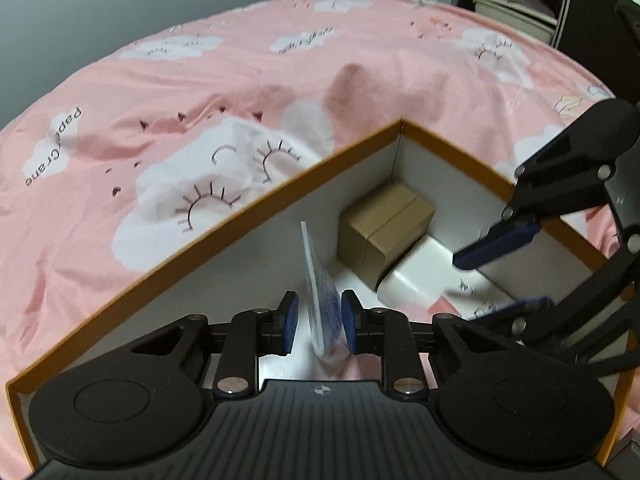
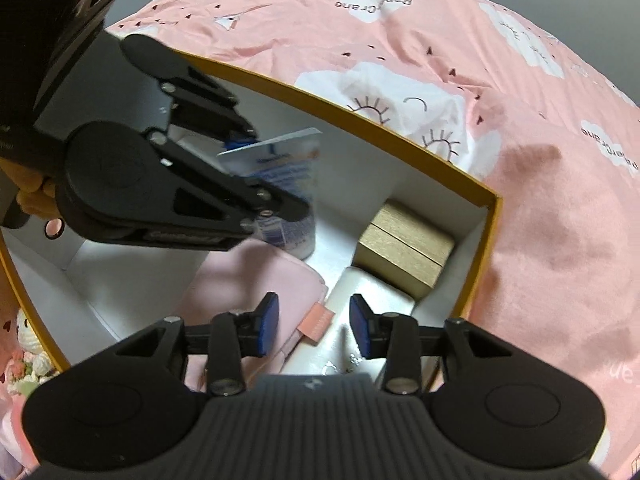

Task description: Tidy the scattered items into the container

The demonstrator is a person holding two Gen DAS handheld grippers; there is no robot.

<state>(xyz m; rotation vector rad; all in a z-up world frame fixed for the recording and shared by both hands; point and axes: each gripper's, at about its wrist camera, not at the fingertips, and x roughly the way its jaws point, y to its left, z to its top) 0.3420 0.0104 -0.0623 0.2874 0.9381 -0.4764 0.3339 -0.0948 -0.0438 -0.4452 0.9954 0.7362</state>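
Note:
An orange-rimmed white box lies on the pink bedcover; it also shows in the right wrist view. My left gripper hangs over the box with its pads spread; a white-and-blue tube stands between them, touching only the right pad. The tube also shows in the right wrist view. My right gripper is open and empty above a white case and a pink pouch. A brown carton sits in the box's far corner, also seen in the right wrist view.
The pink cloud-print bedcover surrounds the box. A crocheted toy lies outside the box at the right wrist view's left edge. Shelves and a bin stand beyond the bed.

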